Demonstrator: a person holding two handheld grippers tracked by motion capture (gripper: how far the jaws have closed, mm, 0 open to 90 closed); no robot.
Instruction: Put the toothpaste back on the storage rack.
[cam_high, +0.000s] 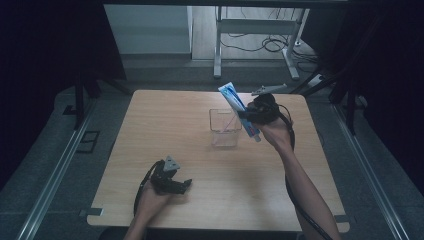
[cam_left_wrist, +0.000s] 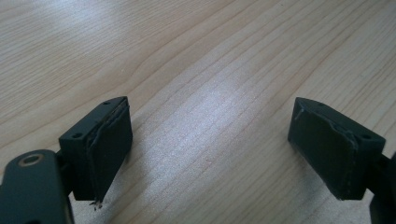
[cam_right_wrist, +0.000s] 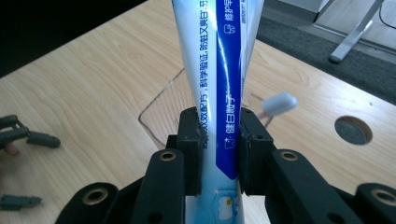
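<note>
The toothpaste tube (cam_right_wrist: 219, 93) is running off the top of the right gripper view, its cap hidden, while the right gripper (cam_high: 248, 116) is clamping its middle just beside the clear plastic box (cam_high: 225, 131) and the left gripper (cam_high: 176, 185) is resting wide and empty on the table (cam_high: 165, 125)

White desk frame (cam_high: 260, 30), floor cables (cam_high: 260, 45) beyond wooden table (cam_high: 165, 125).
</note>
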